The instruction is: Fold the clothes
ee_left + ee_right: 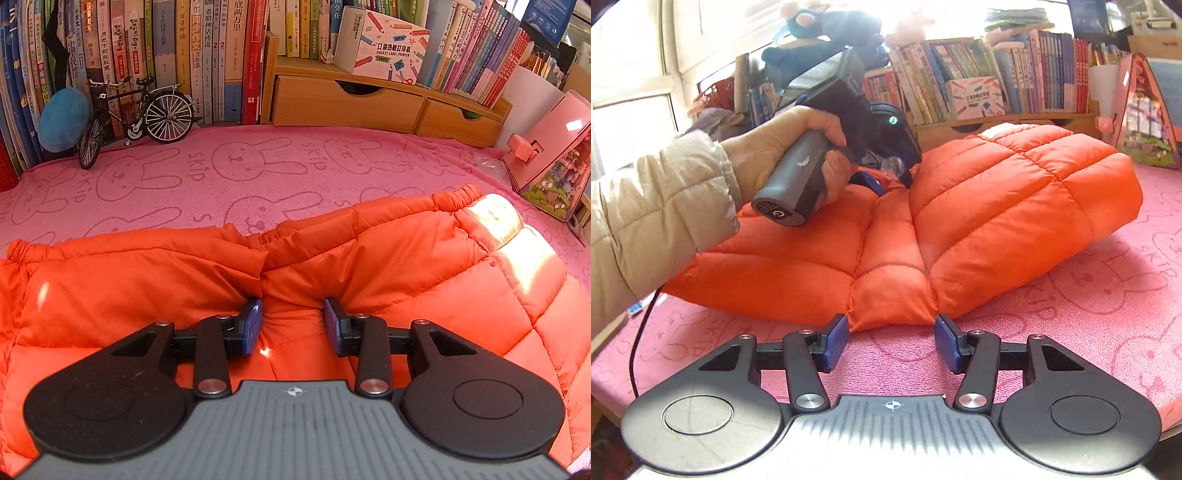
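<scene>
1. Where the left gripper (pixel 293 326) presses down into the orange jacket (pixel 369 266), a ridge of padded fabric fills the gap between its blue pads (pixel 254 325); both pads sit against it, so it is clamped on the jacket.
2. The right gripper (pixel 891 341) has its jaws apart; the jacket's near edge (pixel 890 306) lies just ahead of the tips, not pinched.
3. The jacket lies on the pink rabbit-print cloth (pixel 1089 295), puffed up to the right gripper's far right.
4. A hand (pixel 783 147) in a beige sleeve (pixel 657 206) holds the left gripper's handle, far left of the right gripper.
</scene>
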`<state>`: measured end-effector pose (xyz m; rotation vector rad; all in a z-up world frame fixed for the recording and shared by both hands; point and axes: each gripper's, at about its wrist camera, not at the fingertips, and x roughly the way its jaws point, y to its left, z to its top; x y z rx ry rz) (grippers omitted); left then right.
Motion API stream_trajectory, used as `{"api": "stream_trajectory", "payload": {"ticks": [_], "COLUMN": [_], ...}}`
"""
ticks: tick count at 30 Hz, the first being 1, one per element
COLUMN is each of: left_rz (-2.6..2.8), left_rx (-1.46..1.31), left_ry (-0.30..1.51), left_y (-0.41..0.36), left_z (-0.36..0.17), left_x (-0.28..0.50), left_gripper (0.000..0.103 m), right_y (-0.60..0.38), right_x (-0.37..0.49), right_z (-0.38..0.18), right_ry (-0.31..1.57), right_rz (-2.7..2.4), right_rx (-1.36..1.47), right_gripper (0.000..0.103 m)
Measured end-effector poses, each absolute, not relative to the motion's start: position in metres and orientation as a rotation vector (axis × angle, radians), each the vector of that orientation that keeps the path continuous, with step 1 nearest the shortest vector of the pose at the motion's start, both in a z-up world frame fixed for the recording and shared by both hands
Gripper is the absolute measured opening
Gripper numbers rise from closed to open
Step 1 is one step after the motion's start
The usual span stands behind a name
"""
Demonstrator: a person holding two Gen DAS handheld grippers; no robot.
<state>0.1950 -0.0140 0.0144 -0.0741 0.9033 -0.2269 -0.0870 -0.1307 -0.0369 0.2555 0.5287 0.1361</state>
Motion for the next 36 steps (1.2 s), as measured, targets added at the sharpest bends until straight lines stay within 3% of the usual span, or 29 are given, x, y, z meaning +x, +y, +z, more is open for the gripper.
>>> {"api": "stream_trajectory", "payload": {"ticks": [7, 11, 14, 24, 28, 30, 32, 36], "left_rz": [-0.262, -0.273, -0.260, -0.247, -0.249, -0.255, -0.264, -0.275], "left_rx": [-0.037, 0.002, 0.097, 0.249, 0.261, 0.245, 0.230, 0.202], "left_ry": [0.689, 0.595, 0.556, 0.583, 0.580, 0.585, 0.588, 0.589], "left_y": [0.007, 0.006, -0.003, -0.009, -0.012, -0.010, -0.008, -0.004], "left_z": [0.052, 0.051, 0.042, 0.010, 0.005, 0.003, 0.002, 0.001], "left_x": [0.110, 0.054, 0.034, 0.038, 0.038, 0.038, 0.039, 0.040], "left_gripper": [0.038, 0.038, 0.039, 0.043, 0.045, 0.045, 0.045, 0.046], "right_y": [-0.230, -0.272, -0.278, -0.288, -0.284, -0.281, -0.277, -0.250], "right_x": [-0.084, -0.066, -0.054, -0.004, 0.012, 0.019, 0.023, 0.018], "right_z": [-0.032, -0.046, -0.047, -0.047, -0.047, -0.049, -0.047, -0.015], "right_ry": [0.397, 0.403, 0.383, 0.339, 0.340, 0.349, 0.363, 0.310], "right_rz": [0.043, 0.020, 0.035, 0.047, 0.060, 0.087, 0.073, 0.057], "right_rx": [0.627, 0.839, 0.856, 0.960, 0.973, 0.981, 0.964, 0.693], "right_gripper": [0.083, 0.083, 0.090, 0.102, 0.102, 0.097, 0.076, 0.065]}}
